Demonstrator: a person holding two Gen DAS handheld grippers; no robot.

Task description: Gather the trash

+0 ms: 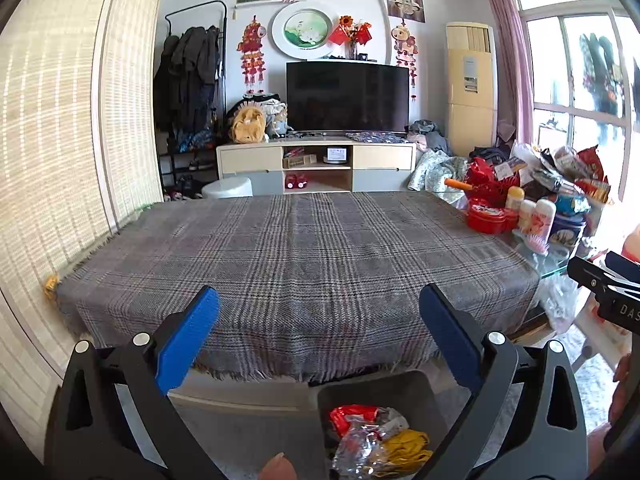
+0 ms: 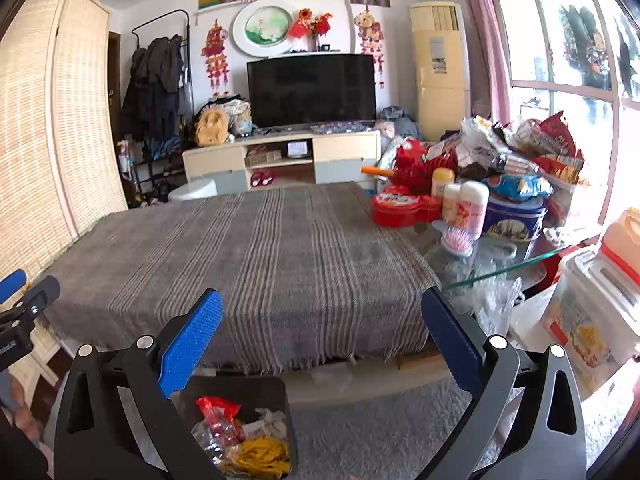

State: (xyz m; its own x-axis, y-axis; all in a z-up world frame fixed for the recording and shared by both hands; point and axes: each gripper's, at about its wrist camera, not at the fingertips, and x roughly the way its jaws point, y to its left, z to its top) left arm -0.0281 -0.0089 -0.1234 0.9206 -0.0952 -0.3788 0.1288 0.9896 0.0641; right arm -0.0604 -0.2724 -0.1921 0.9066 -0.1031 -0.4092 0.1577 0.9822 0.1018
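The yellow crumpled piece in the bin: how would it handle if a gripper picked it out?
The yellow crumpled piece looks thin and creased, so probably light and floppy. It lies among loose wrappers in the bin, so neighbours might lift with it.

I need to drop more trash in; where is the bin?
The bin sits on the floor below the plaid-covered table's near edge, low in both views, already holding wrappers.

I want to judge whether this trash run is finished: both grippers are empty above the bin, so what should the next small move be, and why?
Probably none beyond drawing both back. The left gripper and right gripper are open and empty, the plaid cloth shows no loose trash, and the bin on the floor already holds wrappers. The snack pile beside the cloth looks like stored goods, though I cannot be sure.
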